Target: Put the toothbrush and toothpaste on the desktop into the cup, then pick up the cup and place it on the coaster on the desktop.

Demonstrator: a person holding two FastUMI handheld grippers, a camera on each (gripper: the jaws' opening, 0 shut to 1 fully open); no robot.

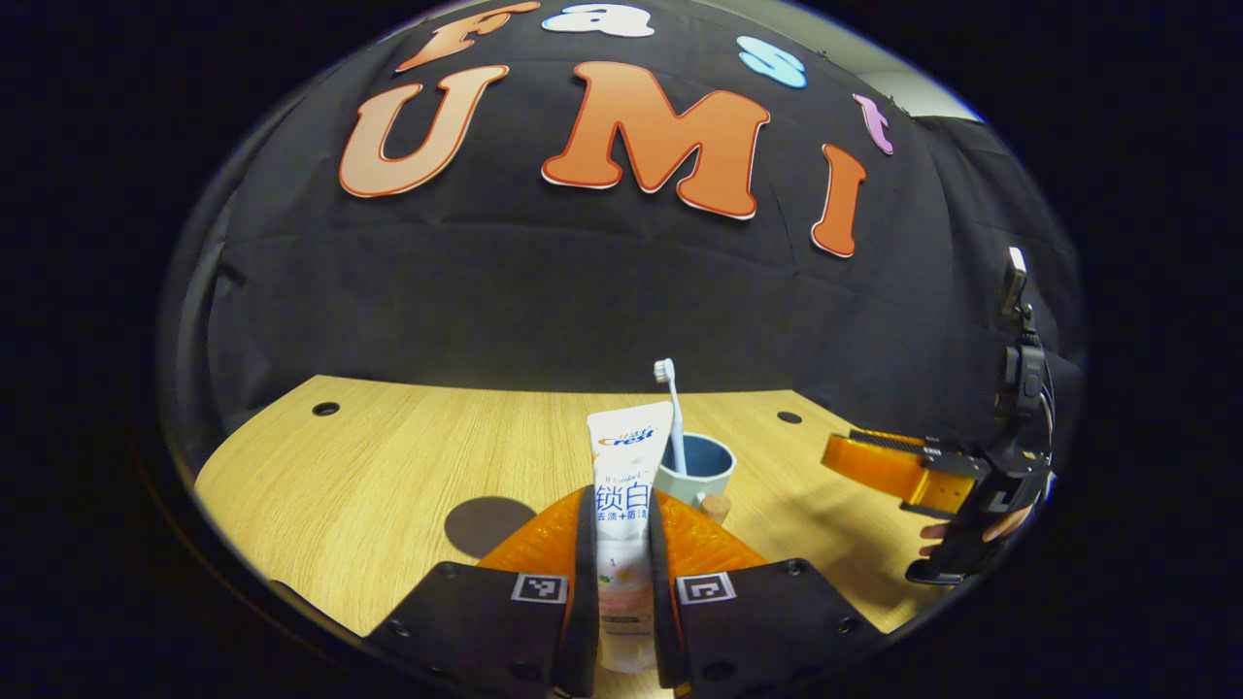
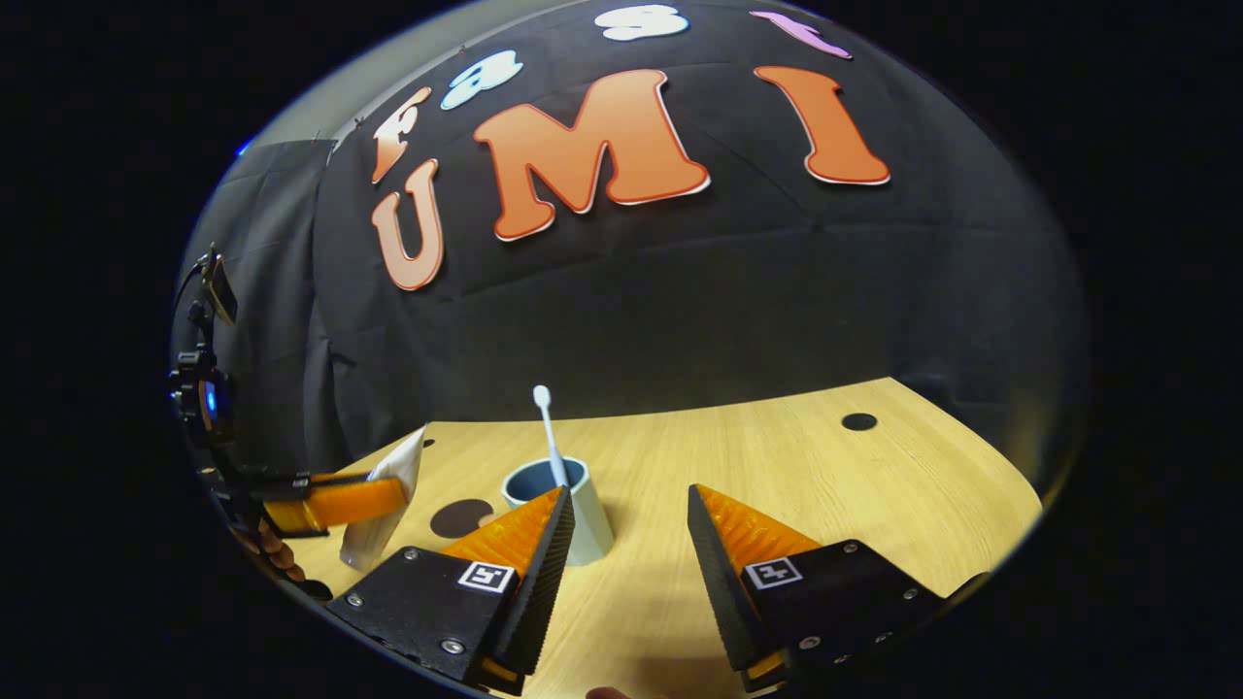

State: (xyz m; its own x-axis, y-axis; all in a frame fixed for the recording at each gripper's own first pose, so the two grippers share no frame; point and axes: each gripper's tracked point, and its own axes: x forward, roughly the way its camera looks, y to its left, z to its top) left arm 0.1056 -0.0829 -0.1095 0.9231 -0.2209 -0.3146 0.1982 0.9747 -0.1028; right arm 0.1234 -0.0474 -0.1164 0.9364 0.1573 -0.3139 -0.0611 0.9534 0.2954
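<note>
One white toothpaste tube upright — clamped in left gripper, right gripper spread apart.

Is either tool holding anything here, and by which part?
The left tool grips the toothpaste around its lower body, upright. The right tool is open, holding nothing.

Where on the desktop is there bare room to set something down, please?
Bare wood lies right of the cup, out toward the round hole, and left of the dark coaster. It is crowded around the cup, where the left gripper holds the toothpaste.
</note>
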